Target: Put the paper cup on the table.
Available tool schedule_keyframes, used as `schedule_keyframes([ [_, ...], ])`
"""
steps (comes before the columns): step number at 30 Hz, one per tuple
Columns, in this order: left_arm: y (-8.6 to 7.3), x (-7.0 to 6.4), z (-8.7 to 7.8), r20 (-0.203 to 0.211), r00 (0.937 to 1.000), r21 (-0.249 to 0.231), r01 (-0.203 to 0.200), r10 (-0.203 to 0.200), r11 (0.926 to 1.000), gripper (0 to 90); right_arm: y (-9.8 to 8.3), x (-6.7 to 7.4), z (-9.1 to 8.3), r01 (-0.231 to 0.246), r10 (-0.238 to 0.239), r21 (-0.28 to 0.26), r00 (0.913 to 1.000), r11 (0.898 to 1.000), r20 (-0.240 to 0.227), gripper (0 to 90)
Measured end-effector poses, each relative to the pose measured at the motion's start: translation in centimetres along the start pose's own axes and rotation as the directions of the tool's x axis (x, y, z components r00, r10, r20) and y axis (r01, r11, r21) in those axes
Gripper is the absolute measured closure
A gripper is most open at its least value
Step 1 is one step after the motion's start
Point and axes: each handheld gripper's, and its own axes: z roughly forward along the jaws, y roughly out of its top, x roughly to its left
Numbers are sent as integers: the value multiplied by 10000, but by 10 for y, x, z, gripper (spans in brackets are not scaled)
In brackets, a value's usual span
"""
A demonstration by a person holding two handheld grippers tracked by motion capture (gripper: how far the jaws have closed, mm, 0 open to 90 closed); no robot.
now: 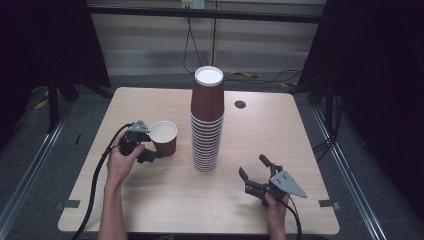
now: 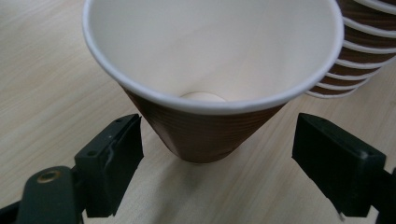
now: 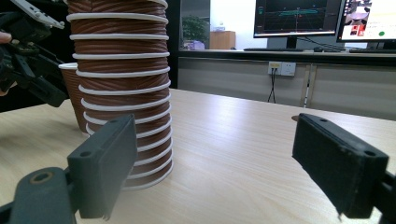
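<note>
**Single cup sitting between wide-open jaws**

The left gripper (image 1: 141,145) has its jaws spread wide with a lone cup (image 2: 212,74) standing upright between them on the surface (image 1: 165,195). Neither jaw touches it, there's a clear gap on both sides. The cup's open mouth faces up, white inside, brown ribbed outside. Just past the jaws, on their right, sits the stack (image 1: 207,120) of upside-down cups, close to the single cup.

The right gripper (image 1: 257,172) is also wide open and holding nothing. The stack is ahead of its jaws, nearer the left one, well apart from it.
</note>
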Motion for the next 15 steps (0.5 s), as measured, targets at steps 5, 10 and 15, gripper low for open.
schedule_keyframes([
  [5,-7,-5,-8,-96,9997,-711,237,-244,9972,159,0,0,0,0,0,2,10000,10000,2,136],
  [10,-11,-12,-13,-385,9986,-1325,300,-354,9907,161,0,0,0,1,-1,-1,10000,10000,6,136],
  [15,-18,-22,-16,-654,9962,-1865,442,-573,9815,171,0,0,0,1,-1,2,10000,10000,18,135],
])
